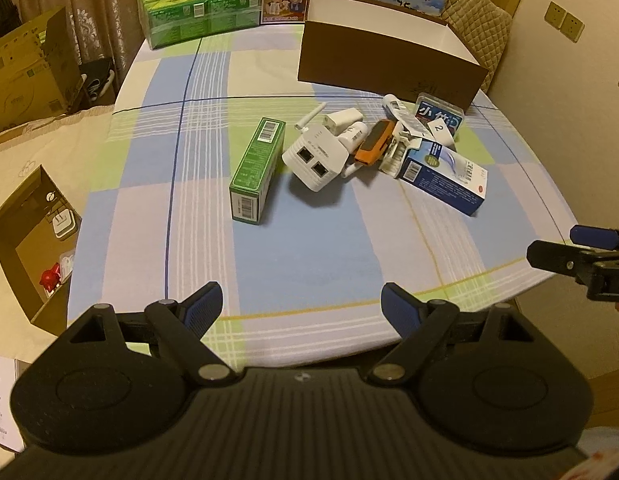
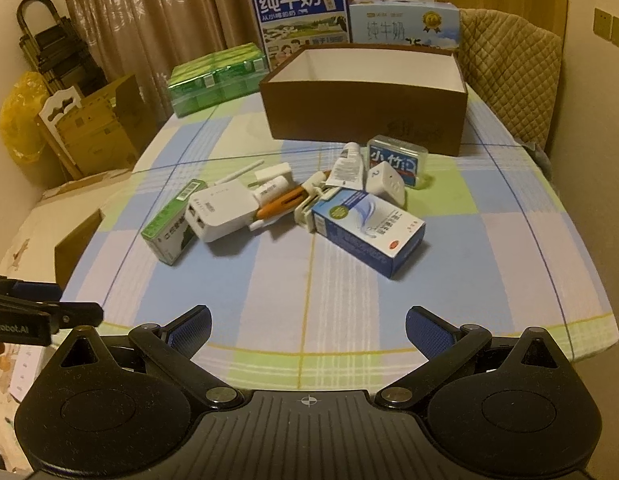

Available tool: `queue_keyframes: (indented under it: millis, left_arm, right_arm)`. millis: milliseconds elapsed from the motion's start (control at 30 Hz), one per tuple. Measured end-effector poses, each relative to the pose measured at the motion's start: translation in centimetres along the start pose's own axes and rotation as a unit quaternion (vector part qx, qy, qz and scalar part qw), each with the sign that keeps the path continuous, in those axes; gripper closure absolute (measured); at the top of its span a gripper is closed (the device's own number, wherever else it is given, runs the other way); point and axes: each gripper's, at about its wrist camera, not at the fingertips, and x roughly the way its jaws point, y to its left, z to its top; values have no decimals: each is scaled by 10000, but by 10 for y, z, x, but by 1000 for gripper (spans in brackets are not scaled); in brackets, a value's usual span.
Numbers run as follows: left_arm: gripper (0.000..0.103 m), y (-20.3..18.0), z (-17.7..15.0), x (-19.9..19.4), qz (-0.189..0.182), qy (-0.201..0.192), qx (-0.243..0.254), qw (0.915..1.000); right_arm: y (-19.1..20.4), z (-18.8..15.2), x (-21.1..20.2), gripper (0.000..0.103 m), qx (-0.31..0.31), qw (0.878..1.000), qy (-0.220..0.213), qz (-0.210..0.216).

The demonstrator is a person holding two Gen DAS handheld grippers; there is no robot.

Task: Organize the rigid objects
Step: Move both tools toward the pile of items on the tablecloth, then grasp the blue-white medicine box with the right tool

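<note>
I am holding both tools over the near edge of the table [image 1: 157,80], which is wearing a checked cloth. The left gripper [image 1: 301,306] is hovering with its blue-padded fingers spread wide and nothing between them, and the right gripper [image 2: 307,330] is doing the same, jaws apart and empty. Ahead of me the clutter is lying in a loose pile mid-table: a green carton [image 1: 255,170] is lying flat at the left end, a white router [image 1: 315,160] with a thin antenna is sitting just beside it, an orange device [image 1: 373,146] is wedged in the middle among small white pieces, and a blue-and-white medicine box [image 2: 367,236] is lying at the right, nearest me. A small blue-labelled case [image 2: 397,162] is sitting just in front of the open brown box [image 2: 365,116], whose white interior is looking empty from the right wrist view.
</note>
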Motion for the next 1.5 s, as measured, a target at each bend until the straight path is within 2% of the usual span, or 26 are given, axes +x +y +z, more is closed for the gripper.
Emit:
queue_keyframes:
  millis: [267,433,633,1033,1233,1400,1500]
  left_arm:
    - [19,1,11,12,65,-56,-46,10000]
    - [19,4,23,24,232,-117,-156,9995]
    - [19,2,41,47,364,-113,-192,9991]
    - [19,-3,66,84,668,0,-421,9969]
    - [20,-7,73,99,719,139,-418,9964]
    - [20,-14,80,107,742,163,-246,9968]
    - [20,-19,84,111,772,147,-77,9969]
  right_arm:
    - [-14,9,17,3,-272,9996,-88,31]
    - [-27,24,40,10,-517,9985,-93,128]
    - [-48,47,68,14,-867,9958,-103,279]
    - [-74,80,133,16,-1638,9843,333,570]
    - [-72,87,167,22,-2040,9755,570,593]
    - [-69,89,187,30,-2240,9692,775,661]
    - [-68,87,192,31,-2333,9667,807,675]
